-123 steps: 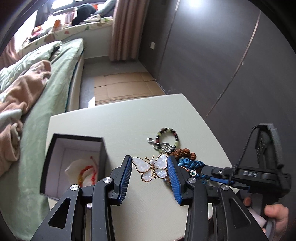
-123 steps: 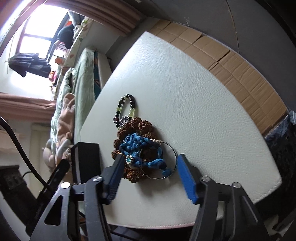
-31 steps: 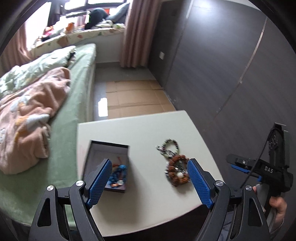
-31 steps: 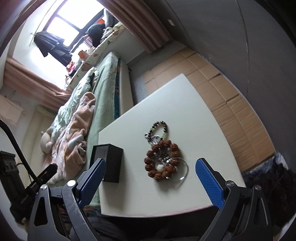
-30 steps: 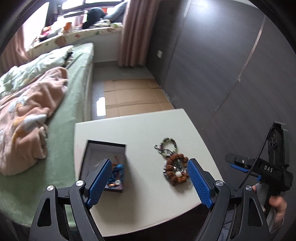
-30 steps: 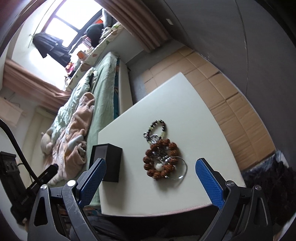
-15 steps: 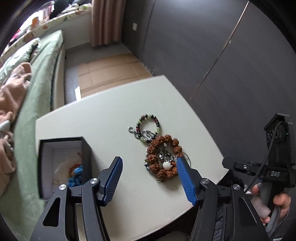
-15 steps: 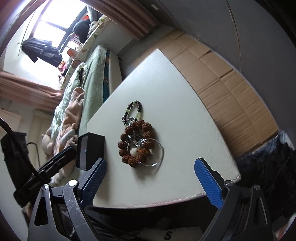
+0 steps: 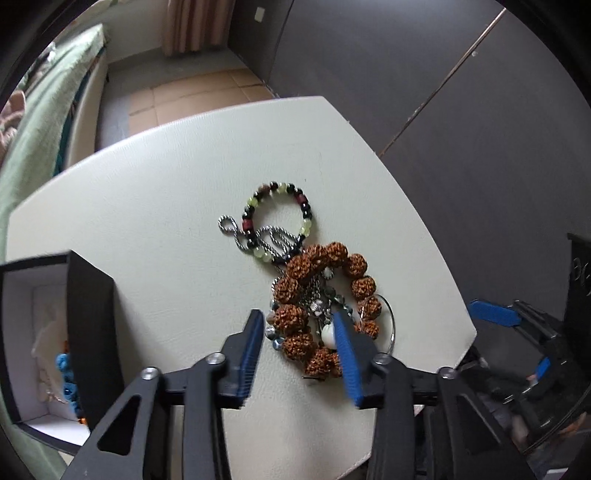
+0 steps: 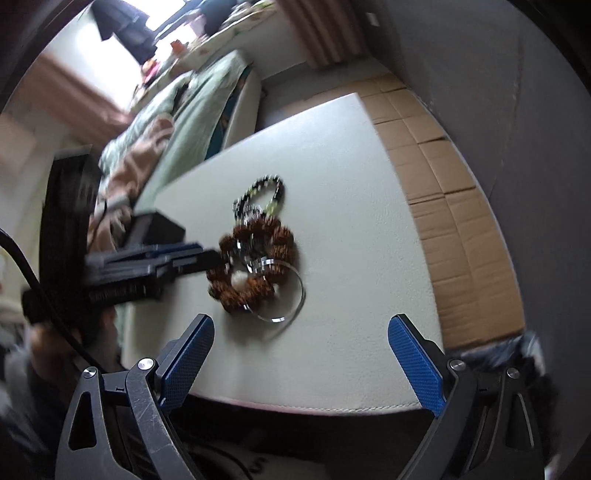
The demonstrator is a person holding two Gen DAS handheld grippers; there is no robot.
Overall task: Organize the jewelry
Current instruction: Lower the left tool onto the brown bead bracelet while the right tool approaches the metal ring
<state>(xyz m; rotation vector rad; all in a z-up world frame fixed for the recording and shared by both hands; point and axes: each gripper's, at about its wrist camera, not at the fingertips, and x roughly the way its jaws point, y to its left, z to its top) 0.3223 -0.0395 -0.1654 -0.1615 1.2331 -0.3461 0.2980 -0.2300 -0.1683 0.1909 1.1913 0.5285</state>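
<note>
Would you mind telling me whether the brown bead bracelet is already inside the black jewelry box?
No, the brown bead bracelet lies on the white table, to the right of the black jewelry box.

A dark panelled wall (image 9: 424, 66) rises behind the pale desk (image 9: 147, 192); a green-covered bed (image 10: 207, 92) lies under a bright window (image 10: 122, 26).

Home bedroom: bed (image 10: 207, 92) w/ green bedding, curtain (image 9: 192, 26), window (image 10: 122, 33).
</note>
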